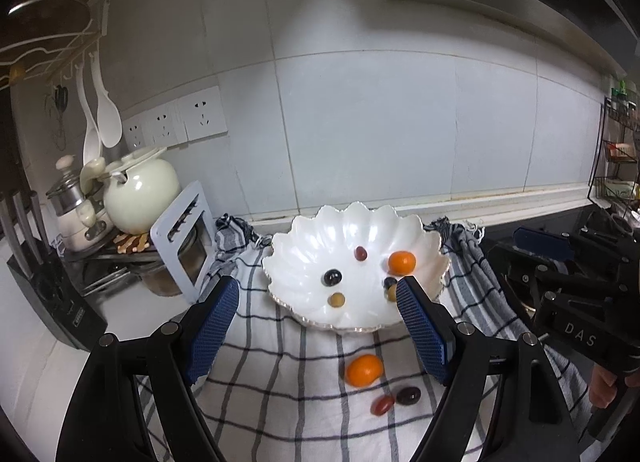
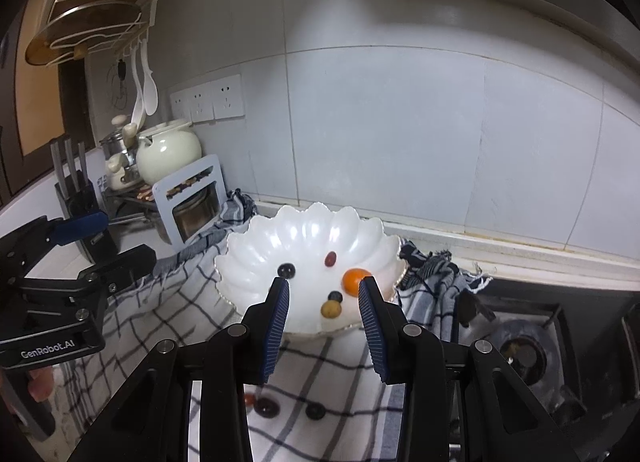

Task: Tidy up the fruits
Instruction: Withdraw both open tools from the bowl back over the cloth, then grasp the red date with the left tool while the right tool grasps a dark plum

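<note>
we hold the left gripper (image 1: pixel 316 326) spread wide and empty, the right gripper (image 2: pixel 323 326) narrower, also empty. the white scalloped bowl (image 1: pixel 320 238) sits at the far end of the checked cloth (image 1: pixel 256 402). an orange fruit (image 1: pixel 363 370) lies near us, long axis left-right. we should straddle its short width, close gently, then lift.
</note>
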